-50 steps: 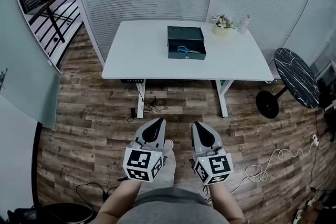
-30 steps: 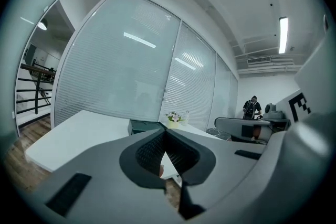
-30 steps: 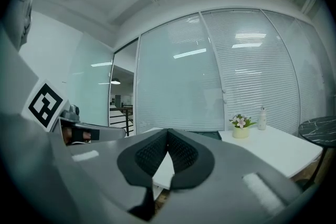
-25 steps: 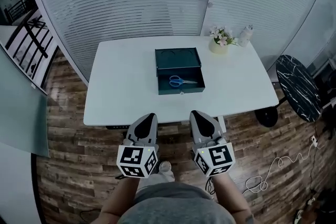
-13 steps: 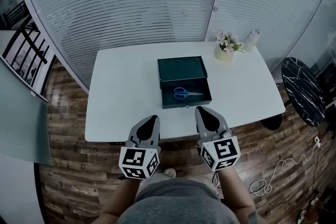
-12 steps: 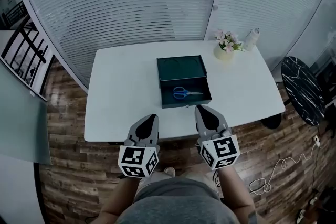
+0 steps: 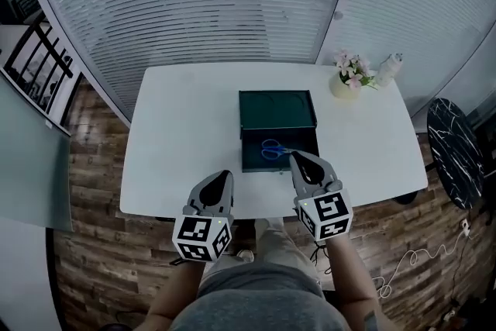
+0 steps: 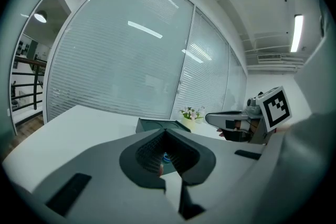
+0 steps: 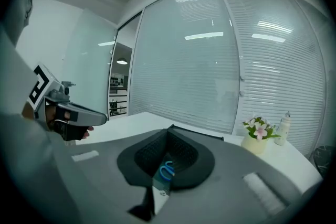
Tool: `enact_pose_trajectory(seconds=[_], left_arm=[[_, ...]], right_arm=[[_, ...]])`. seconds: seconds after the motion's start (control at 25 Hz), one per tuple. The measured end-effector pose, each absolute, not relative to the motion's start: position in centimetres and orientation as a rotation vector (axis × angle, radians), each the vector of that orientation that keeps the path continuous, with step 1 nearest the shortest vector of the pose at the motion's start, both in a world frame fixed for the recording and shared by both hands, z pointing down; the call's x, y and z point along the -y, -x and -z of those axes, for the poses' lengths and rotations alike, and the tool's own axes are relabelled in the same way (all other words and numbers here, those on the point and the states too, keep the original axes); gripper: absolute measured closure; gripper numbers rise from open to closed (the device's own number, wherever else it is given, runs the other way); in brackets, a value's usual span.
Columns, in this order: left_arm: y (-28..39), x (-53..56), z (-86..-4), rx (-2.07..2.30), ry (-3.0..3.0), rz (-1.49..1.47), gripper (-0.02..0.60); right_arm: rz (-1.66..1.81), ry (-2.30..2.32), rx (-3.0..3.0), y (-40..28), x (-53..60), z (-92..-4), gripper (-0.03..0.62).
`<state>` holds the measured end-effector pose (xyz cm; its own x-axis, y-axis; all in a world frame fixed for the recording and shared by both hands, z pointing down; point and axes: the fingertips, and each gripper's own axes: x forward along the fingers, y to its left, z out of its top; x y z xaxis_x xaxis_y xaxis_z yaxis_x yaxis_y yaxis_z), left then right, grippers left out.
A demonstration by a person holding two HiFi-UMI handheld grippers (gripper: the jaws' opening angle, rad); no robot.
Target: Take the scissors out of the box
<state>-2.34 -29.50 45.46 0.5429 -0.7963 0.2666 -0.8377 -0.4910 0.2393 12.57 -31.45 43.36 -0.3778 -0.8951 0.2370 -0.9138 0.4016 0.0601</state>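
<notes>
A dark green box [image 7: 277, 108] stands open on the white table [image 7: 178, 136], its lid laid back. Blue-handled scissors [image 7: 271, 151] lie in its tray. My right gripper [image 7: 297, 156] is shut and empty, its tip just above the tray's front right corner, close to the scissors' blades. My left gripper [image 7: 225, 174] is shut and empty, over the table's near edge, left of the box. In the right gripper view the scissors [image 9: 167, 170] show through the gap behind the jaws. In the left gripper view the box [image 8: 157, 124] lies ahead and the right gripper [image 8: 231, 119] is beside it.
A vase of flowers [image 7: 346, 81] and a white bottle [image 7: 390, 67] stand at the table's far right corner. A black marble side table [image 7: 453, 151] is on the right. A glass wall with blinds is behind the table. Cables [image 7: 418, 260] lie on the wooden floor.
The person has walked up to the table. Both grippers moved forward: the right one from short of the table to the box's front, the left one to the table's near edge.
</notes>
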Motion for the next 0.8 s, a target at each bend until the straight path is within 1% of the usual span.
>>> enact_pose_trajectory(seconds=[0.36,0.8], left_arm=[[1.5,35.8,-46.7,1.435,-2.366,-0.178,0.577],[0.5,39.3,-48.0,1.482,-2.297,-0.217,0.577]], right_arm=[[-0.15,-1.227,2.382,-11.6,39.1,-48.7,0.585],[-0.17,-0.746,2.239,-9.8,42.1,-56.6,0.585]])
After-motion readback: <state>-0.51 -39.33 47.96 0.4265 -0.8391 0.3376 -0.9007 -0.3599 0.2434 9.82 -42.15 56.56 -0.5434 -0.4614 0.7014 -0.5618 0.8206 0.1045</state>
